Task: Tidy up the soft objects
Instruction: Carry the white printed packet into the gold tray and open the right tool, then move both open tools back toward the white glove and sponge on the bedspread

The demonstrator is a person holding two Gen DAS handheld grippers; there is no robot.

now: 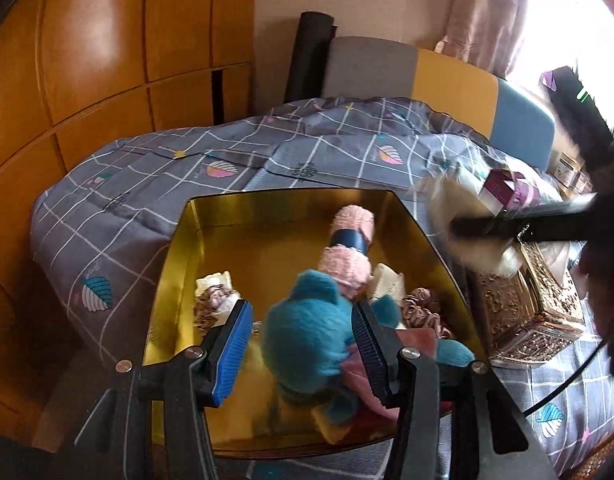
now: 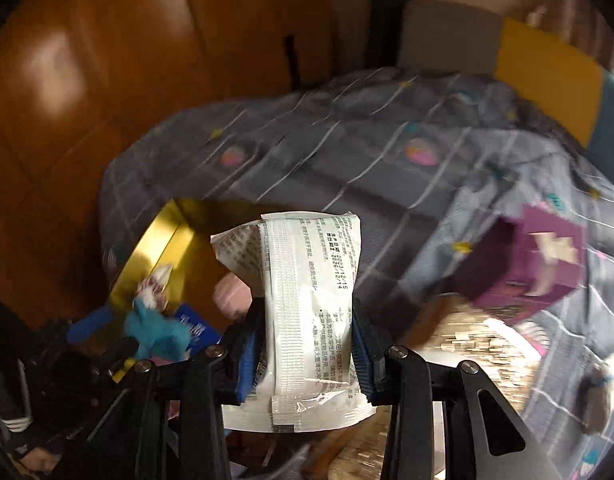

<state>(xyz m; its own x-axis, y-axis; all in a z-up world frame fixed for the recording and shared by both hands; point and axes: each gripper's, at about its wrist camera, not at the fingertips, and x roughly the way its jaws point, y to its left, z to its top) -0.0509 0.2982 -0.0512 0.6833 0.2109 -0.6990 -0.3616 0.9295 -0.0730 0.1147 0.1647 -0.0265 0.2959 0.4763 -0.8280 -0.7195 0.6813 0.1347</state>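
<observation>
A: Checking the right gripper [image 2: 307, 320] first: its blue-padded fingers [image 2: 249, 354] are clamped on a white sealed packet [image 2: 307, 296], printed seam side up, one pad on each long edge.

B: And the left gripper [image 1: 303, 344]?

A: Its fingers [image 1: 233, 354] stand apart around a teal plush toy [image 1: 307, 336]. One pad shows a gap; whether the other touches the fur, I cannot tell.

B: Where does the toy sit?

A: Inside the gold tin box [image 1: 175, 264], over a pink cloth [image 1: 367, 392], next to a pink rolled towel with a dark band [image 1: 347, 244] and some scrunchies [image 1: 425, 308].

B: Surroundings?

A: The box rests on a grey checked bedspread [image 1: 147, 200]. An ornate gold tissue box [image 1: 531, 312] stands just beside it, a purple carton [image 2: 523, 264] lies further off. The right-wrist view is heavily blurred.
</observation>
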